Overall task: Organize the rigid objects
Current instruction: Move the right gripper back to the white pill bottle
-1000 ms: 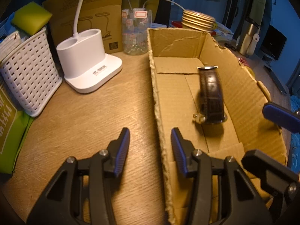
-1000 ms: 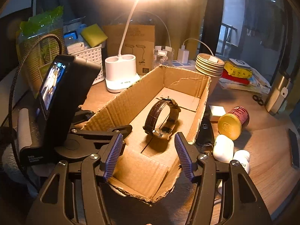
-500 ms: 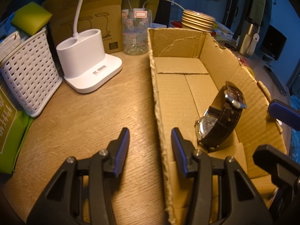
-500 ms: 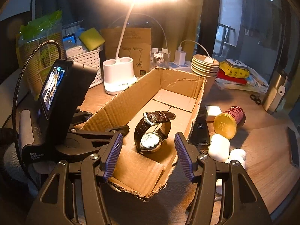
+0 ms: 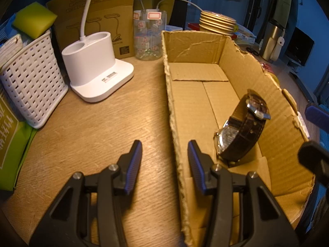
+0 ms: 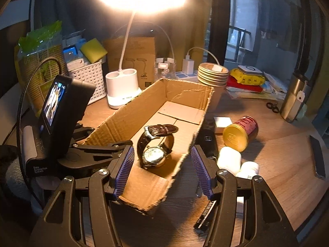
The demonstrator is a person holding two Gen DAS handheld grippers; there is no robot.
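A brown leather watch (image 5: pixel 242 129) lies inside the long open cardboard box (image 5: pixel 205 94), near its front end, face towards the near wall; it also shows in the right wrist view (image 6: pixel 155 147). My left gripper (image 5: pixel 164 160) is open and empty, its fingers astride the box's left wall near the front. My right gripper (image 6: pixel 162 168) is open and empty, held above the box's near end (image 6: pixel 144 195), with the watch just beyond its fingertips. Loose on the table right of the box are a red can with a gold lid (image 6: pixel 239 133), white bottles (image 6: pixel 229 159) and a black car key (image 6: pixel 206 140).
A white lamp base (image 5: pixel 96 70), a white woven basket (image 5: pixel 30 80), a clear jar (image 5: pixel 149 39) and stacked paper bowls (image 6: pixel 212 75) stand behind and left of the box. A steel flask (image 6: pixel 293 98) stands at far right. The left gripper's body (image 6: pixel 61 123) is beside the box.
The watch dropped from mid-air and tumbled to rest in the box near the front. The right gripper drew back and up a little. The left gripper stayed still.
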